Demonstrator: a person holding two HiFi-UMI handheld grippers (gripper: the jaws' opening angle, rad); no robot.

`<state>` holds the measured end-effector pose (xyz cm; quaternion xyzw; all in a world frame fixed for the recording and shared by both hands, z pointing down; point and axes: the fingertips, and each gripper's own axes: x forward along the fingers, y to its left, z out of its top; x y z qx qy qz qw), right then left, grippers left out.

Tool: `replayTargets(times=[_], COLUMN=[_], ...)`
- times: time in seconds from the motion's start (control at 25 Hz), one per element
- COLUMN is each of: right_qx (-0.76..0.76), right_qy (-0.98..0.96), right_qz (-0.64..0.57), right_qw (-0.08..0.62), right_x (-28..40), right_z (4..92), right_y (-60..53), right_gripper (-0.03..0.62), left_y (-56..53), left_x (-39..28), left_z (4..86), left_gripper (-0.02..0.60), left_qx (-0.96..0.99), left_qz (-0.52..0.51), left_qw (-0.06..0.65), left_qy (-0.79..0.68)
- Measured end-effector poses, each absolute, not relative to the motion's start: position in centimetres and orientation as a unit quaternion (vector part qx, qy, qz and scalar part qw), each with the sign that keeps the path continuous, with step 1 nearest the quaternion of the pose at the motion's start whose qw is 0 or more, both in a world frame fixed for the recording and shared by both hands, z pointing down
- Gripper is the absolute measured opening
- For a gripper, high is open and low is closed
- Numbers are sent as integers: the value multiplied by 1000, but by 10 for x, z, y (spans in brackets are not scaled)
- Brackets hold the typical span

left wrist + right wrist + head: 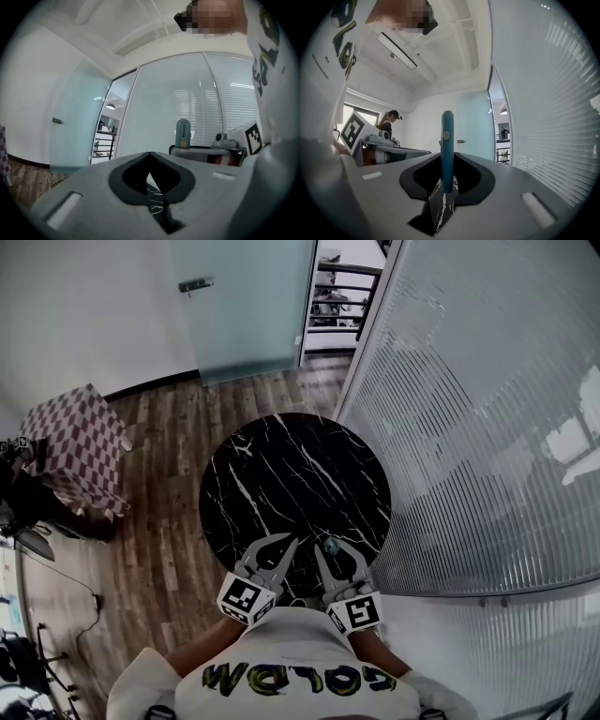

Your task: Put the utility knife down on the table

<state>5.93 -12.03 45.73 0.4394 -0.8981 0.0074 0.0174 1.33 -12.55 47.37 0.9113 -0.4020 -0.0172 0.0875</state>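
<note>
Grips a blue utility knife (447,133) in the right gripper (449,157), jaws closed on its 2 flat sides. Holds the knife on edge and upright between the pads, its upper length rising well clear of the jaws, a small round button showing partway up. Places it, in the head view, over the near rim of a round black marble table (281,456); cannot tell whether knife or jaws touch the top. Shows the left gripper (150,153) with its jaws brought together at the tips and nothing between them, only white-veined marble visible through the gap behind. Sets both grippers side by side, near each other yet apart, each with a marker cube (247,600) at the back, just ahead of a person's white top (291,679) with yellow lettering. Stands the table on a wooden floor (169,549), beside a curved wall of ribbed glass (469,427). Has a checked cloth (80,451) well off to the left and a frosted door (248,306) beyond the table. Catches a second person (387,121) far back in the right gripper view.
</note>
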Motion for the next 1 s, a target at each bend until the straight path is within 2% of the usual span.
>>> replayTargets(times=[0.36, 1.0], right_qx=[434, 409], right_qy=[-896, -888], right_qz=[29, 116], right_qw=[85, 173], right_x=[54, 52], right_z=[558, 702], right_y=[-134, -138], right_gripper=[74, 74], left_y=[-141, -154], left_x=[10, 17], left_z=[571, 684], left_gripper=[2, 2], left_qx=[903, 892], left_qz=[38, 98], left_qw=[129, 180], left_qy=[-407, -402])
